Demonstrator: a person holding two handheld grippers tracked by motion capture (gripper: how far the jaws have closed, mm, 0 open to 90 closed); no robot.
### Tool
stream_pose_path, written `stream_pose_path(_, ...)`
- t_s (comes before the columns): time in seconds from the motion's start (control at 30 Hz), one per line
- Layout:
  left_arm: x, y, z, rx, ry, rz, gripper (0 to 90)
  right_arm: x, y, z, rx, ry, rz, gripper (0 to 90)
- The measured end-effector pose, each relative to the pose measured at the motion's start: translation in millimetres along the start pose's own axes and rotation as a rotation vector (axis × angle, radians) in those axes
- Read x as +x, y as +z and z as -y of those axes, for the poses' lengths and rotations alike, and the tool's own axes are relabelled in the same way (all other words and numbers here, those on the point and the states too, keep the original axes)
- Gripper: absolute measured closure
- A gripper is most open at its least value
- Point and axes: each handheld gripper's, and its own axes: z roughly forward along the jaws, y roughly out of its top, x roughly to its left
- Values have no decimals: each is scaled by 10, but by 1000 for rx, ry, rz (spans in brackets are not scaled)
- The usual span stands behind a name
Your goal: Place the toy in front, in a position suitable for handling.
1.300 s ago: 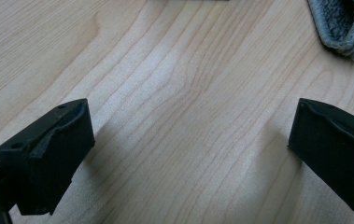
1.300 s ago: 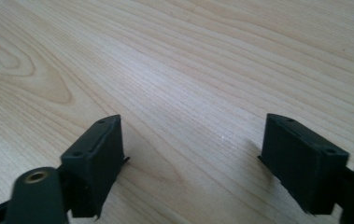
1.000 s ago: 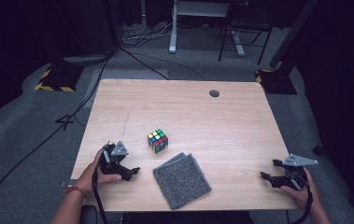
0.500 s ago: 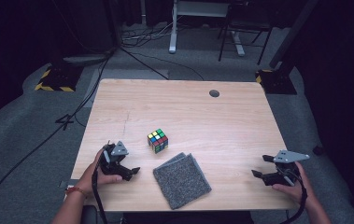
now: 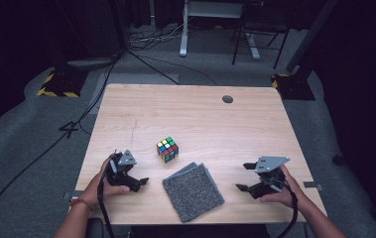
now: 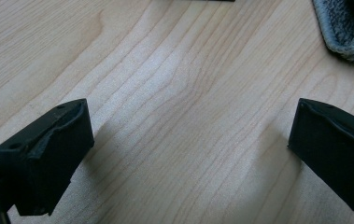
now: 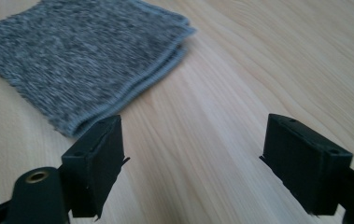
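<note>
The grey cloth (image 5: 193,191) is a folded, fuzzy knitted square with a ribbed hem, its stacked layers showing along the edge in the right gripper view (image 7: 90,60). It lies flat on the wooden worktop (image 5: 200,119) near the 6 o'clock edge, turned a little so one corner points toward 12 o'clock. Just beyond it toward 11 o'clock stands the multicoloured puzzle cube (image 5: 167,149), close to the cloth but apart from it
</note>
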Motion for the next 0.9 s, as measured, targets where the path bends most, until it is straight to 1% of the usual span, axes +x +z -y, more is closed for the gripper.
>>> stream_pose_path(0.1,0,0,0,0,0,0,4,96,171,-145,15,-47,-43,228)
stream_pose_path(0.13,0,0,0,0,0,0,4,131,229,-193,19,-63,-68,239)
stream_pose_path(0.17,0,0,0,0,0,0,4,131,229,-193,19,-63,-68,239)
stream_pose_path(0.2,0,0,0,0,0,0,4,200,348,-280,18,-98,-89,258)
stream_pose_path(0.23,0,0,0,0,0,0,4,200,348,-280,18,-98,-89,258)
stream_pose_path(0.27,0,0,0,0,0,0,4,231,409,-319,18,-114,-106,261)
stream_pose_path(0.3,0,0,0,0,0,0,5,305,542,-392,20,-155,-137,268)
stream_pose_path(0.33,0,0,0,0,0,-1,4,326,587,-411,24,-171,-142,268)
stream_pose_path(0.4,0,0,0,0,0,-1,4,376,697,-446,32,-190,-177,285)
stream_pose_path(0.47,0,0,0,0,0,0,4,416,794,-462,45,-200,-187,284)
stream_pose_path(0.5,0,0,0,0,0,0,4,429,830,-460,51,-204,-194,287)
stream_pose_path(0.53,0,0,0,0,0,-1,4,438,862,-451,57,-205,-191,290)
stream_pose_path(0.6,-1,0,0,0,0,-1,4,442,917,-418,73,-196,-200,285)
stream_pose_path(0.63,-1,0,0,0,0,-1,4,442,917,-418,73,-196,-200,285)
stream_pose_path(0.7,-2,0,1,-1,-2,-1,5,411,934,-381,69,-162,-209,270)
stream_pose_path(0.8,-1,0,0,0,0,-2,4,388,941,-361,69,-149,-212,266)
stream_pose_path(0.83,-3,1,1,-1,-2,0,5,375,941,-344,64,-131,-216,266)
stream_pose_path(0.87,-3,1,1,-1,-2,1,5,375,942,-337,60,-135,-214,266)
stream_pose_path(0.9,-3,2,1,-1,-2,1,5,377,942,-331,55,-128,-215,266)
